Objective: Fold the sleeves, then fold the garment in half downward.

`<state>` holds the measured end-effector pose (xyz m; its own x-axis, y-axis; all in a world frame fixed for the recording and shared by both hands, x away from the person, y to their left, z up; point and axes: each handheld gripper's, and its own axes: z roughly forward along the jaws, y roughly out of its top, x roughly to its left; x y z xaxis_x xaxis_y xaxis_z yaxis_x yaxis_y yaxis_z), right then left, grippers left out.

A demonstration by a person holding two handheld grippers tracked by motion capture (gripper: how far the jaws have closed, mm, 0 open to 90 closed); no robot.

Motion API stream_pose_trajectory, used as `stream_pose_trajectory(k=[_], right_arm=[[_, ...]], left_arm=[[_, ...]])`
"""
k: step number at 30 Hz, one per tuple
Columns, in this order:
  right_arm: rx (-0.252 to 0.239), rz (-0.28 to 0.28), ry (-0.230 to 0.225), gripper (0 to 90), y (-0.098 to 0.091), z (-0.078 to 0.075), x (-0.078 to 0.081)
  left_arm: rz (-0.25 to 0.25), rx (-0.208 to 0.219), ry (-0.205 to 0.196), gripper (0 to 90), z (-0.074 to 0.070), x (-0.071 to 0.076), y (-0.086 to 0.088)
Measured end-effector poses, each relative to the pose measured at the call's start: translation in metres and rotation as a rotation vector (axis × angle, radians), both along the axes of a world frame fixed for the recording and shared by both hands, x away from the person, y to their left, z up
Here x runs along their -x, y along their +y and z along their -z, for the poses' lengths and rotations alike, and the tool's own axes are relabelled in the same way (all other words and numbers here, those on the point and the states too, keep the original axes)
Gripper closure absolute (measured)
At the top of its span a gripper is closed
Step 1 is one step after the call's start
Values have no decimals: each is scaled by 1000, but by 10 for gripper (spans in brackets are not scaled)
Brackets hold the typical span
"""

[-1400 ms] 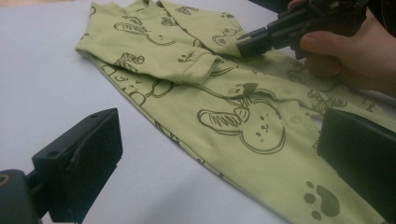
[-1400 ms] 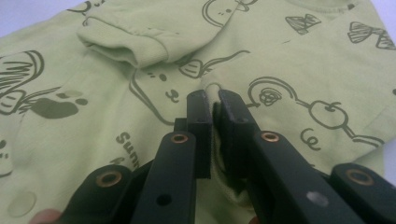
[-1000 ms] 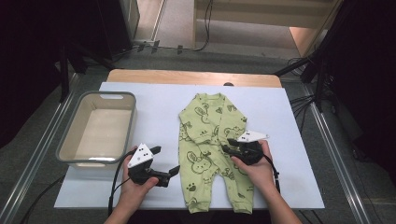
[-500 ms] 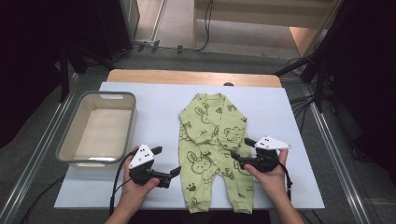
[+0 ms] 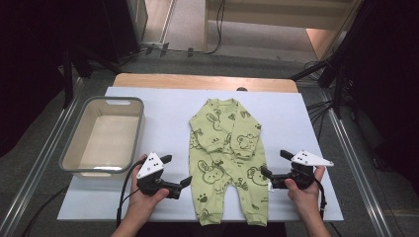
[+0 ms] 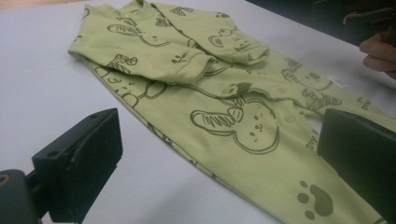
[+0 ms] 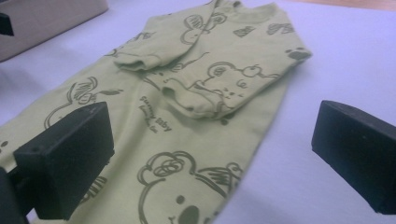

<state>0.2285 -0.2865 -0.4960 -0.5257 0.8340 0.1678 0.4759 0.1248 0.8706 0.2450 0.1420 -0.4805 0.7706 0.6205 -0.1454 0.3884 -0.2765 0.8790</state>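
Table (image 5: 306, 128): white sheet over wood, centre frame.
Romper (image 5: 227, 158): flat, sleeves folded in.
Bin (image 5: 74, 153): left.
Room: dark, cables on floor.
Left gripper (image 5: 173, 170): open, empty.
Right gripper (image 5: 274, 164): jaws just opened wide, empty.

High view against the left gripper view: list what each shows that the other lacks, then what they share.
High view alone: the grey bin, the wooden table edge and the left hand-held gripper from outside, jaws apart. Left gripper view alone: close print detail, such as the paw print. Shared: the green baby romper, sleeves folded across its chest, on the white sheet.
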Motion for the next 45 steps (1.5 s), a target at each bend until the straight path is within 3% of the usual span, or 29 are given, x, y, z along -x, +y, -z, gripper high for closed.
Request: stream_pose_trajectory(k=[7,14,21,32,45], right_arm=[[3,43,-20,0,-17,-1,10],[15,58,-1,0,-30,5,17],[-6,91,7,0,-44,8,25],[-7,139,-4,0,-65,9,38],[-10,154,6,0,-72,12,41]], left_arm=[[-8,0,0,0,0,0,4],[-13,8,-7,0,-2,-1,7],[-18,8,-9,0,-2,-1,9],[-6,-11,-27,0,-9,-4,-3],[-9,-12,-49,0,-24,-19,-11]])
